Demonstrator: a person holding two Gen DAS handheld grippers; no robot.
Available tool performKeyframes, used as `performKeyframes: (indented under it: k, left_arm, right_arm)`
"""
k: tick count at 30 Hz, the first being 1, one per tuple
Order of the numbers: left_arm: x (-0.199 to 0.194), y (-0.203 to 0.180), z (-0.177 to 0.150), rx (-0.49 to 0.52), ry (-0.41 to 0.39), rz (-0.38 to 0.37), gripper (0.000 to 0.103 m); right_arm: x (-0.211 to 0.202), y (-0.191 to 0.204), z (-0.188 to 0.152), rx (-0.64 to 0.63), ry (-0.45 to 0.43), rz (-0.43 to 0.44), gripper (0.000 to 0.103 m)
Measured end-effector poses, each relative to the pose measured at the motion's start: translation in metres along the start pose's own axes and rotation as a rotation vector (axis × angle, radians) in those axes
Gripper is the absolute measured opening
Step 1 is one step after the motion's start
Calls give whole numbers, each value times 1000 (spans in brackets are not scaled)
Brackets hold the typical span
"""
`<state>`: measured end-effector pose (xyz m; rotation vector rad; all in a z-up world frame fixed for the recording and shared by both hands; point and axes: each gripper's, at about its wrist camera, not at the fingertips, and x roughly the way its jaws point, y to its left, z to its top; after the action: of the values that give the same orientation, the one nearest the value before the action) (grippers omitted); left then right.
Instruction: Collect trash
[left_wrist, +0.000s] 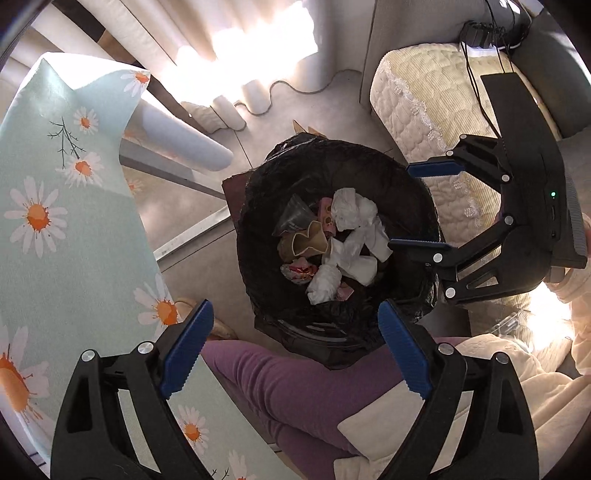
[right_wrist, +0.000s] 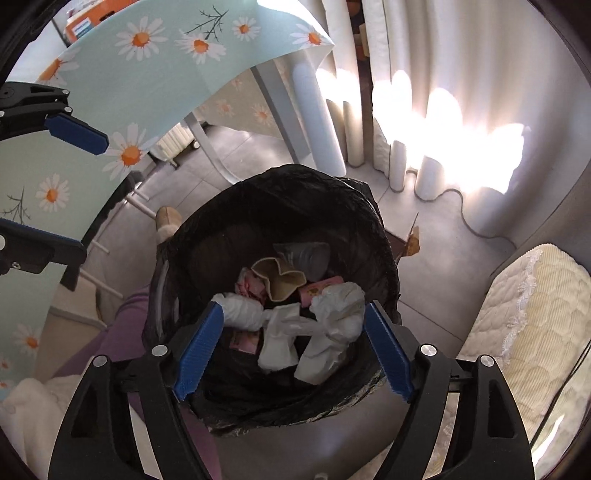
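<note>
Hovering over the lined bin (left_wrist: 332, 240) on the floor beside the desk (left_wrist: 55, 221), left gripper (left_wrist: 295, 350) and right gripper (right_wrist: 293, 350) jaws apart, empty; trash (right_wrist: 325, 314) already inside, drop apparently done.

Room setting. Pale curtains (right_wrist: 424, 122), lit brightly from behind, hang to a grey tiled floor (right_wrist: 443, 236). Left of the curtains stands a table under a daisy-print cloth (right_wrist: 122, 92); right of them, a cream quilted sofa cover (right_wrist: 532, 325).
</note>
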<state>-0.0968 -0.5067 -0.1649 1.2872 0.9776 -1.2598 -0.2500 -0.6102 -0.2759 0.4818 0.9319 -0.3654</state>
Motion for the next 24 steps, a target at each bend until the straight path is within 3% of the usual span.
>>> performKeyframes:
  k: [2,7,12,18,20,24]
  left_arm:
    - [-17,3,-3,-22,-51,-21,89]
    - [-65,10,-17,-81,-204,-43,94]
    - [-116,17,-52,-134,-374,-30,97]
    - [-162,22,-111,-206,-538,100,97]
    - [-173,28,-134,-246,-572,157,97]
    - [-193,42,-184,-354,-629,203,97]
  right_arm:
    - [-6,1,2,-6,-29,-15,86]
    - [-25,5,16,-4,-108,-32,88]
    - [-54,15,38,-3,-206,-1,90]
    - [-104,48,71,-52,-357,86,94]
    - [-120,64,82,-90,-412,100,95]
    - [-144,102,102,-189,-502,117,95]
